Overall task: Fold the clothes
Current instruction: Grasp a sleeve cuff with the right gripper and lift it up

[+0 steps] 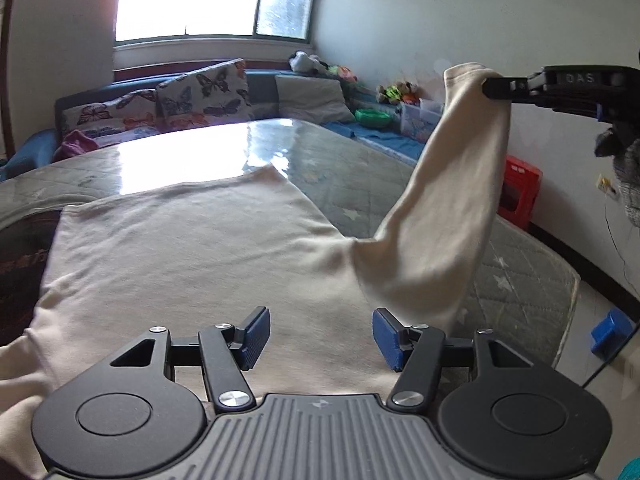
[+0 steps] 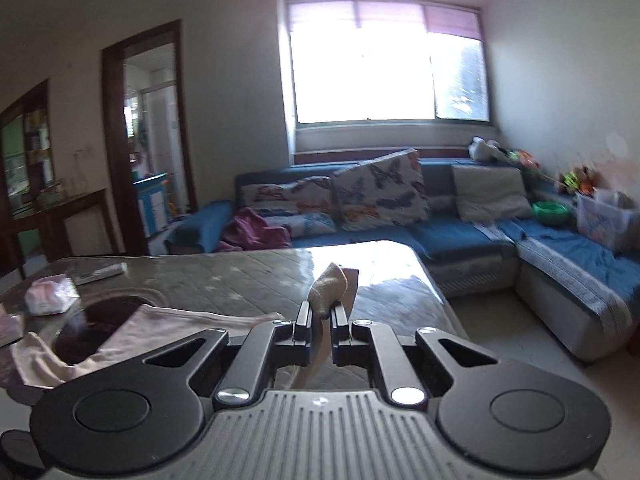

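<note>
Garment: cream long-sleeved top [image 1: 192, 248], body spread flat on the table [image 1: 360, 168], filling the centre and left of the left wrist view; dark print or opening shows at the far left edge.

Left gripper [image 1: 320, 338], lower centre of that view: fingers spread wide, holding nothing, poised over the near edge of the body.

Sleeve [image 1: 448, 208], right of centre: rises from the shoulder at mid-right up to its cuff at the upper right, long axis running diagonally, well off the table.

Right gripper [image 1: 494, 89], upper right: fingers pressed together on the cuff; in the right wrist view the cuff end [image 2: 330, 288] pokes out between them.

Relation governing the next move, as judged: the body lies leftward and below the cuff, so the sleeve swings left across the chest; the right gripper carries it, the left being free to pin.
</note>
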